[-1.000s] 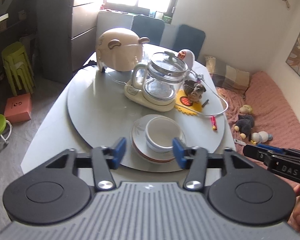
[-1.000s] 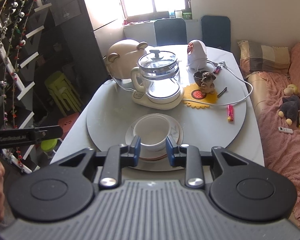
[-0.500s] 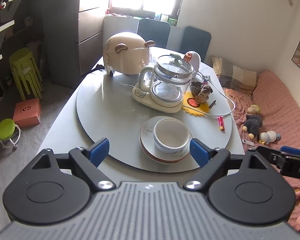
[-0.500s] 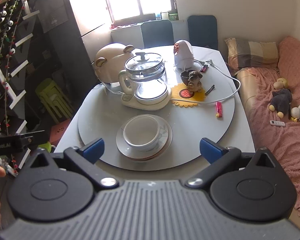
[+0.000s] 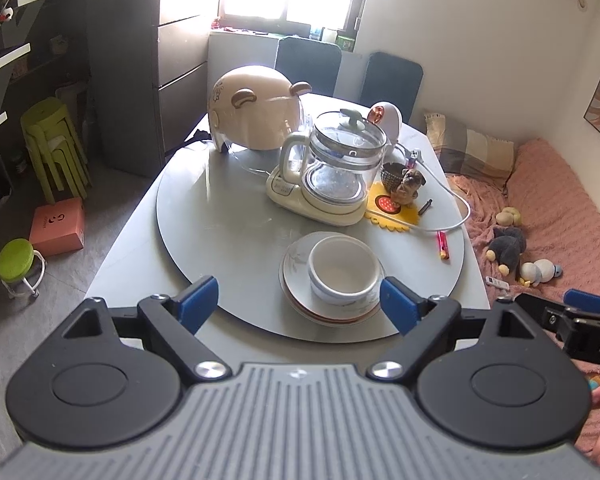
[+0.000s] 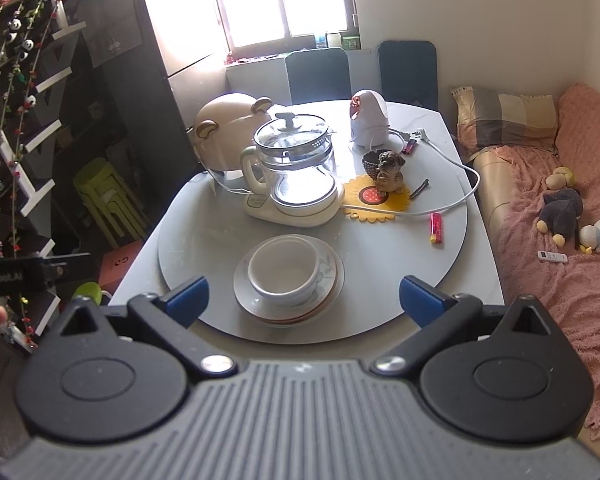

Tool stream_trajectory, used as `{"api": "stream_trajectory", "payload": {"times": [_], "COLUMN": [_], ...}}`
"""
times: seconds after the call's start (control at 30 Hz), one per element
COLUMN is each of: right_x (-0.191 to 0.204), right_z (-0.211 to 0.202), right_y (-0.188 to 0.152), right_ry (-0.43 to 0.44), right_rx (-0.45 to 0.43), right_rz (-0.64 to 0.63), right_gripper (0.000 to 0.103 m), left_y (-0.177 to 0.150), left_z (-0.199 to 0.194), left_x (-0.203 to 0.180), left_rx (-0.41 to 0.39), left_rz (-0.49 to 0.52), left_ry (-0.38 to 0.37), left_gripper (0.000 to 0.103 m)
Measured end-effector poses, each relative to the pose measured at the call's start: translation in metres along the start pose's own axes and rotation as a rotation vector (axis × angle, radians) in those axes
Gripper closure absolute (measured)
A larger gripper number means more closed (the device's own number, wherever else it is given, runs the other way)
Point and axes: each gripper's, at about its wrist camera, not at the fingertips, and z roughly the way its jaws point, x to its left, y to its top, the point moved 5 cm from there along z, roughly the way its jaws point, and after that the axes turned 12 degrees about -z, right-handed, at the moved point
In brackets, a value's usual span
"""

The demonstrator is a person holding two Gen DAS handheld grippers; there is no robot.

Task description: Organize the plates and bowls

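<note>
Crowding grey turntable (image 6: 204, 240): kettle (image 6: 296, 172), plates (image 6: 332, 280).

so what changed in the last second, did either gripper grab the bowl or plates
No grab. Both the left gripper and the right gripper went from nearly closed to wide open and pulled back a little from the table, each holding nothing. The white bowl sits as before on the stacked plates at the near edge of the round turntable; the glass kettle is unmoved.
</note>
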Motion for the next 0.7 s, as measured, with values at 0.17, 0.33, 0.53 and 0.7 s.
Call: {"api": "stream_trajectory", "payload": {"times": [0.17,0.33,0.53,0.7], "right_x": [-0.001,-0.002,-0.003,-0.004], "right_z": [-0.003,-0.007,-0.011,-0.013], "right_y": [-0.002,-0.004,-0.004,-0.004], "right_ry": [-0.001,-0.013,-0.021,-0.025], "right_rx": [-0.005,-0.014,-0.019,-0.017], "right_rz": [-0.006,0.012,0.011,0.012], "right_gripper": [0.000,0.000,0.000,0.000], "left_y": [0.001,0.001,-0.001,-0.003], "left_z": [0.000,-0.004,-0.005,-0.006], "left_x": [0.004,0.008,0.002,-0.003], "left_rx": [0.016,0.018,0.023,0.022], "left_rz": [0.010,0.003,0.015,0.028], "left_ry": [0.014,0.010,-0.017,-0.040], "left_gripper": [0.011,0.009,0.008,0.008]}}
